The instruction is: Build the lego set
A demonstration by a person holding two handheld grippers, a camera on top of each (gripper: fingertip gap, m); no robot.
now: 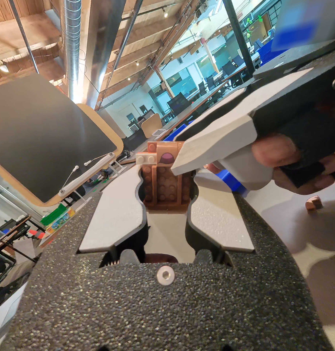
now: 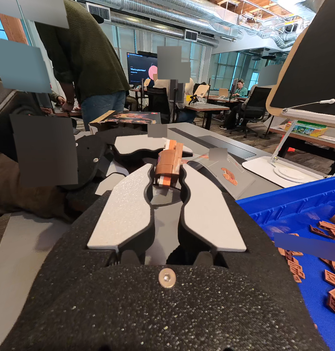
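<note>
Above the grey table, both the left gripper and right gripper clamp the brown assembly; uneven squeezing could pop bricks apart.

Left wrist view: the right gripper covers the right side of the brown brick model; contact between its fingers and the model cannot be judged. Right wrist view: the blue bin is cut off at the right edge. Distant desks are too small to read.

blue bin blocks right side, open booklet just ahead, bare table free beyond
</note>
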